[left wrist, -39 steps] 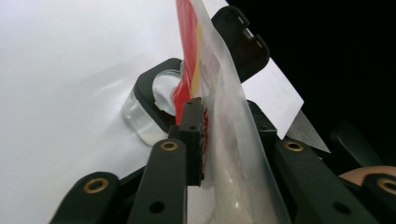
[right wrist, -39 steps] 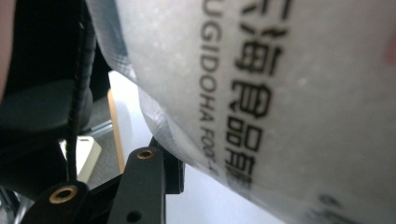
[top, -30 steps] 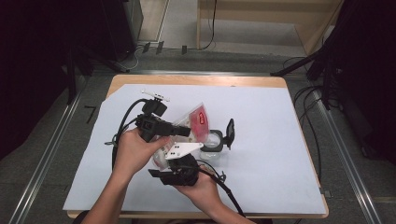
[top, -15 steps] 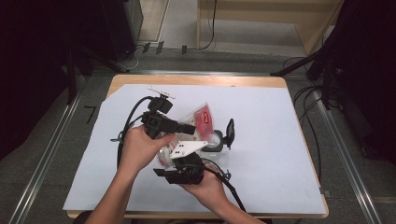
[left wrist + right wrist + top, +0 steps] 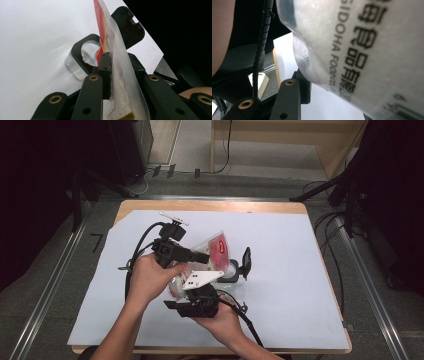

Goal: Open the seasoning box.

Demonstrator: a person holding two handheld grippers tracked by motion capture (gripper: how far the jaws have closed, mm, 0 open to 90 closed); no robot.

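Near the middle of the table point(image 5: 300, 270), over its white paper cover, both hands hold their grippers close together around a clear plastic food pouch point(image 5: 216, 251) with a red label. Left gripper point(image 5: 200, 256) sits on the far-left side, pointing right; in the left gripper view its jaws are closed on the pouch point(image 5: 117, 65), the film pinched edge-on between them, with white powdery contents visible inside. Right gripper point(image 5: 197, 292) lies nearer, held from below by the right hand point(image 5: 220, 320), grey three-cornered plate on top. In the right gripper view the pouch point(image 5: 367, 50) hangs very close to the lens, black printed lettering across it; one jaw shows at lower left beside the film, the other is hidden, so cannot tell whether this gripper has a grip. Just right of the pouch, a small clear jar point(image 5: 231, 270) rests on the paper, its black flip lid point(image 5: 246, 257) standing open; the left gripper view shows the jar point(image 5: 80, 62) beyond the jaws. Left hand point(image 5: 150, 277) wraps the left gripper's body, cable trailing left.
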